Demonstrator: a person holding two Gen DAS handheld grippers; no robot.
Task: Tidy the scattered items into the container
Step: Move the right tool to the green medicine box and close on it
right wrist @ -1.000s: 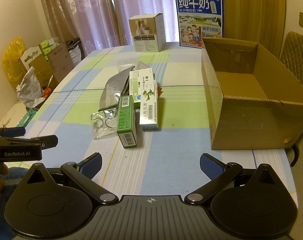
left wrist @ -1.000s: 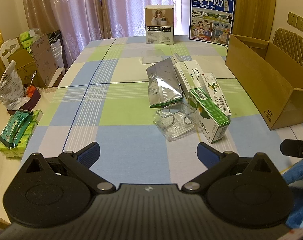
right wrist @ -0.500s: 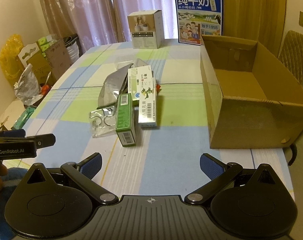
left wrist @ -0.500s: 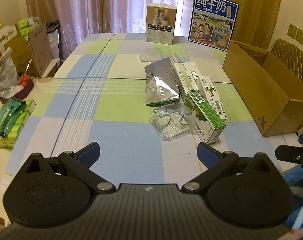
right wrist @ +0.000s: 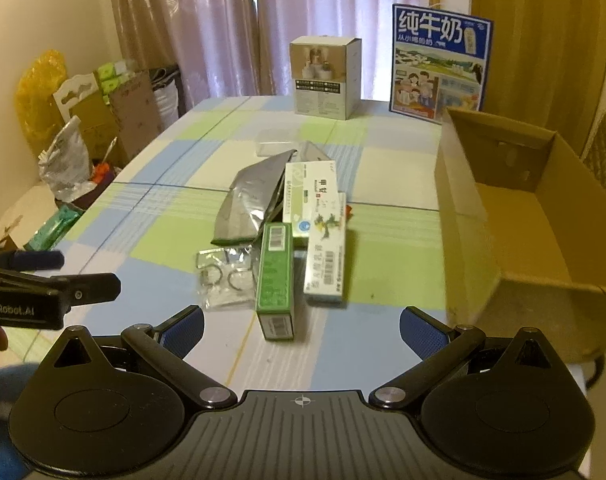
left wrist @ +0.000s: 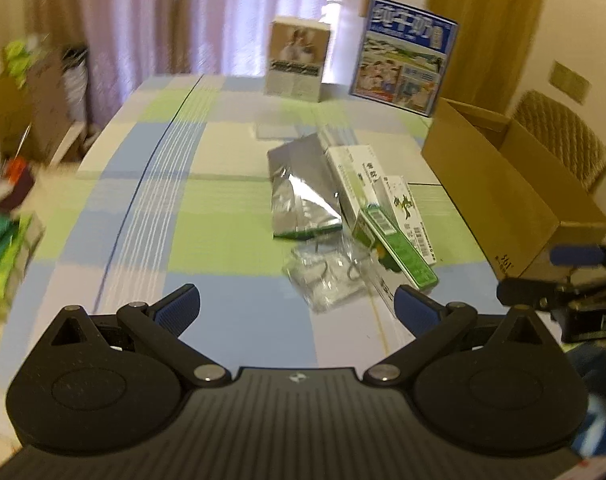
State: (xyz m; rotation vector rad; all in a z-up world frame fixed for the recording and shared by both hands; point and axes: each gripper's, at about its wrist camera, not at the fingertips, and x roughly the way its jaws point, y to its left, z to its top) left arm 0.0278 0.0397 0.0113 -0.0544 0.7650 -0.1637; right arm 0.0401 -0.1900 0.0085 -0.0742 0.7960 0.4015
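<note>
Green box lies just ahead of the spread, empty right tool.

A blue, green and white plaid tablecloth carries a green carton, a silver foil pouch and a plain brown cardboard box (at 3 o'clock); mauve curtains at 12 o'clock.
</note>
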